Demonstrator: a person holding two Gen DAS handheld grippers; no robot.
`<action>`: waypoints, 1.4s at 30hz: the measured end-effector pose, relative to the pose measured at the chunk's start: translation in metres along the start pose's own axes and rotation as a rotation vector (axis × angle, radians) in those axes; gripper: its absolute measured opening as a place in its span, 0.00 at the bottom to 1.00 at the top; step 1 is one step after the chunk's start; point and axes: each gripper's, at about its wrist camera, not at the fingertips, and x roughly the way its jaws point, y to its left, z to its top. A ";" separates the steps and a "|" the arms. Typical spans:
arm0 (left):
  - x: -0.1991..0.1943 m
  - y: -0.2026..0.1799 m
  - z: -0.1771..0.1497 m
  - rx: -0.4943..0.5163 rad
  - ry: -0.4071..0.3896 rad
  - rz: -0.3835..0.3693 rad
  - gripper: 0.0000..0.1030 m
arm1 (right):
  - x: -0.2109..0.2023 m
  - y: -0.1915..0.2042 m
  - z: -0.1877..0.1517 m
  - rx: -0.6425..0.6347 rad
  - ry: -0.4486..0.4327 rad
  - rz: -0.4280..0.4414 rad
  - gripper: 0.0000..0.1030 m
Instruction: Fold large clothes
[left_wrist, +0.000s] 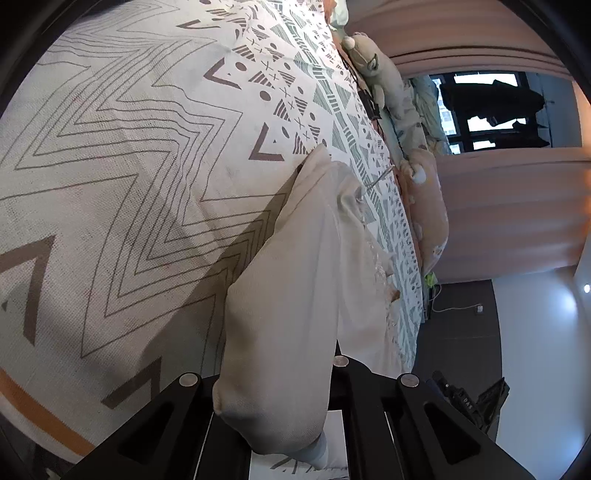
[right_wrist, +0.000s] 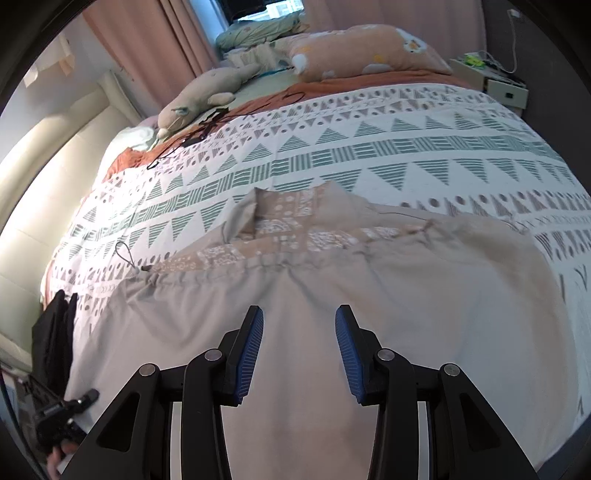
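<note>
- Left gripper (left_wrist: 291, 417): its black fingers are closed on a bunched fold of the beige garment (left_wrist: 295, 295), which rises from the jaws toward 12 o'clock in the left wrist view; the hold appears meant to lift one edge clear of the bed.
- Right gripper (right_wrist: 299, 350): blue-padded fingers (right_wrist: 251, 350) stand parted and hold nothing, poised just above the spread cloth, probably to take a second edge.
- Garment: in the right wrist view it lies across the patterned bedspread (right_wrist: 369, 147), its printed lining toward 12 o'clock and a drawcord loop at 9 o'clock.
- Background: a plush toy (right_wrist: 199, 99) at 11 o'clock and an orange pillow (right_wrist: 369, 51) at 1 o'clock lie well apart from the garment.
</note>
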 end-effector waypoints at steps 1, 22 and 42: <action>-0.003 -0.001 0.000 0.004 -0.005 -0.002 0.04 | -0.006 -0.004 -0.006 0.015 -0.004 0.011 0.39; -0.044 -0.007 -0.001 0.044 -0.062 0.000 0.04 | -0.002 0.029 -0.154 -0.102 0.155 0.085 0.39; -0.056 -0.117 -0.027 0.241 -0.053 -0.057 0.04 | 0.025 0.006 -0.182 -0.017 0.167 0.202 0.40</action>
